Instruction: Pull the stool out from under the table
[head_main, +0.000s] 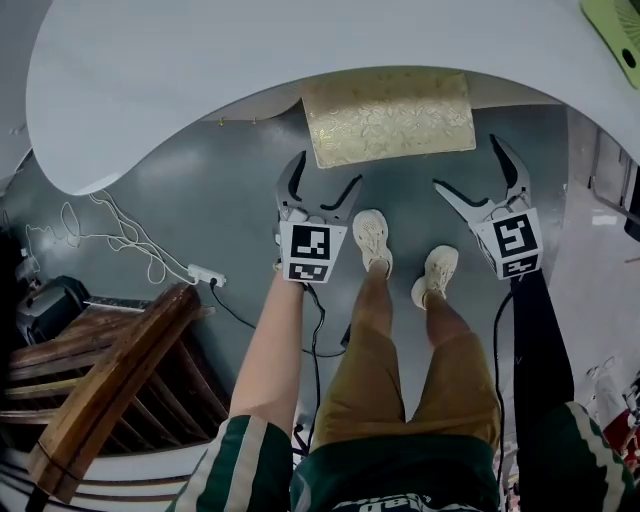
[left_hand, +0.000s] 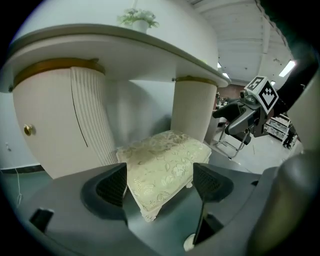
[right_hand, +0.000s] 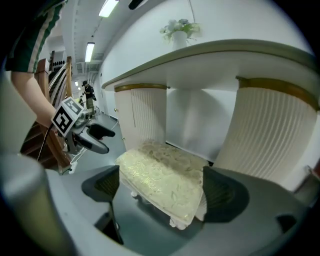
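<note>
The left gripper (head_main: 330, 172) has its jaws spread wide with nothing clamped; in the left gripper view the near corner of the stool (left_hand: 165, 160) shows in the gap just ahead of them, and I cannot tell whether it touches. The right gripper (head_main: 466, 163) is equally wide and also empty. The stool (head_main: 390, 115) lies at about 1 o'clock from the left gripper and 10 o'clock from the right. Its long axis runs 9 to 3 across the person's front, so each gripper faces one short end. The two look about equally near. The cushioned seat sits in the curved recess of the white counter (head_main: 200, 70), its far long edge at or under the rim and its near part showing on the grey floor. This would fit a stool only part-way out as well as one standing where it belongs. Either way, any pull would run toward 6 o'clock, straight at the person's shoes (head_main: 372, 238), which stand close in that path. Fluted pedestals (left_hand: 192, 107) flank the stool under the counter. A power strip (head_main: 205, 273) and a wooden chair (head_main: 110, 380) lie well off at 8 o'clock.
</note>
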